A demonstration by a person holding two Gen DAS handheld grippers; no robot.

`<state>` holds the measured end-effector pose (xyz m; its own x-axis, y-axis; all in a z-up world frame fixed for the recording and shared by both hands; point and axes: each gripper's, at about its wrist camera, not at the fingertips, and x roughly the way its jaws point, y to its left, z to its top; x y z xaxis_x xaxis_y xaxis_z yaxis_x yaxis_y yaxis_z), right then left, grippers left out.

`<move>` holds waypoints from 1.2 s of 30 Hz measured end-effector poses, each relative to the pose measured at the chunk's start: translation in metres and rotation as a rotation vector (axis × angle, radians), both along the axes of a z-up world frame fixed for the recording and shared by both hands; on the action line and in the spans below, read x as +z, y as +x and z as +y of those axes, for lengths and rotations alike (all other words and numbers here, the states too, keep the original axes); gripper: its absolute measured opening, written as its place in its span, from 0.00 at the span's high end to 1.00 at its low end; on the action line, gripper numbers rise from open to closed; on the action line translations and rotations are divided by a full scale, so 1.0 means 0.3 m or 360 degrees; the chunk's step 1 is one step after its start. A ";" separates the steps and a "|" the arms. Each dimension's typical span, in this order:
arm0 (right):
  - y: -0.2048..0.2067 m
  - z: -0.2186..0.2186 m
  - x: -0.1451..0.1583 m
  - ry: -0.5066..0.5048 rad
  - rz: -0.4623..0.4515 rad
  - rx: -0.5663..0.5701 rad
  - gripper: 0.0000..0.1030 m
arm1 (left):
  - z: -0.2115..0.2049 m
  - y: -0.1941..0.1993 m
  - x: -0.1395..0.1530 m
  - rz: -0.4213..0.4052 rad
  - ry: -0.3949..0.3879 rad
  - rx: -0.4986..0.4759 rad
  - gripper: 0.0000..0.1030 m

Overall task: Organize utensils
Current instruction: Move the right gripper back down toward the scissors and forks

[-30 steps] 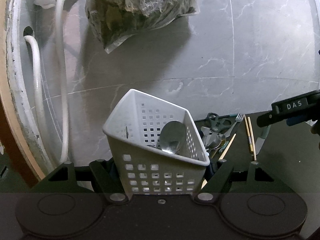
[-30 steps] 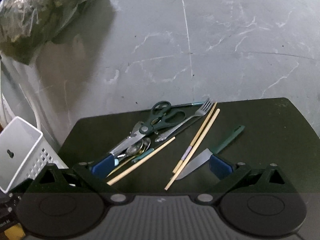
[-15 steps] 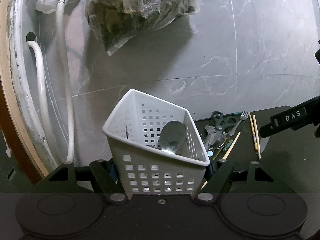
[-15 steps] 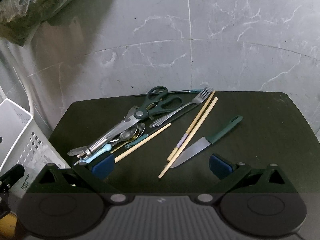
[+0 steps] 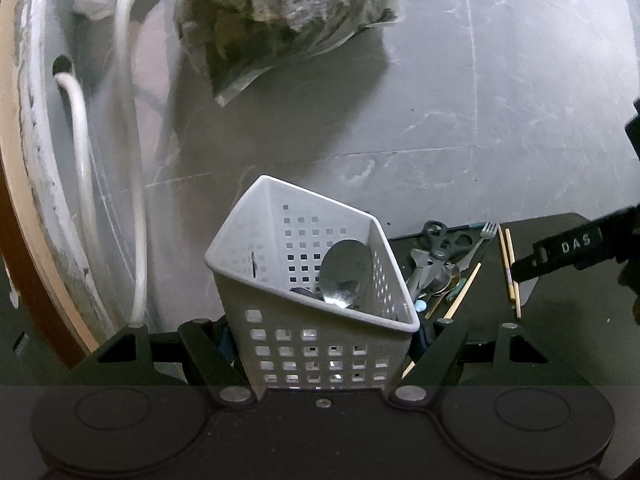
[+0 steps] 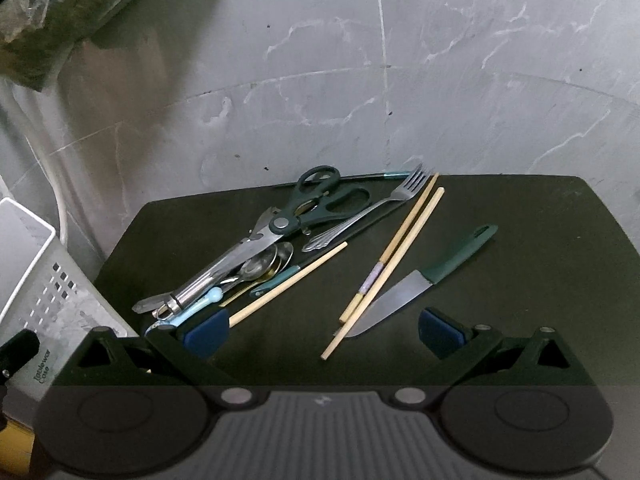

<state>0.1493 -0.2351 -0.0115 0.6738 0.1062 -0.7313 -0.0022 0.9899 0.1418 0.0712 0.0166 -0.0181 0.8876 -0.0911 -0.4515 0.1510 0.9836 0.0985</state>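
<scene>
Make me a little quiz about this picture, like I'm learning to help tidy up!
1. True or false: the left tongs are shut on the basket.
2. What is already in the basket? A) spoon B) fork C) knife
3. Fill in: the scissors lie on the black ____, in front of the open right tongs.

Key: 1 true; 2 A; 3 mat.
</scene>
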 end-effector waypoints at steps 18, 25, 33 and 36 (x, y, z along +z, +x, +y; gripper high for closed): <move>0.289 -0.070 -0.100 0.0072 -0.0091 0.0402 0.00 | -0.022 -0.002 0.010 0.0051 -0.0029 0.0102 0.25; 0.416 -0.072 -0.100 0.0285 -0.0114 0.0399 0.01 | -0.038 0.009 0.013 0.0050 -0.0031 0.0134 0.25; 0.609 -0.111 -0.169 0.0437 0.0070 -0.0070 0.23 | -0.037 0.010 0.012 0.0051 -0.0030 0.0136 0.25; 0.644 -0.117 -0.197 0.0448 0.0155 -0.0203 0.32 | -0.036 0.011 0.013 0.0051 -0.0029 0.0133 0.25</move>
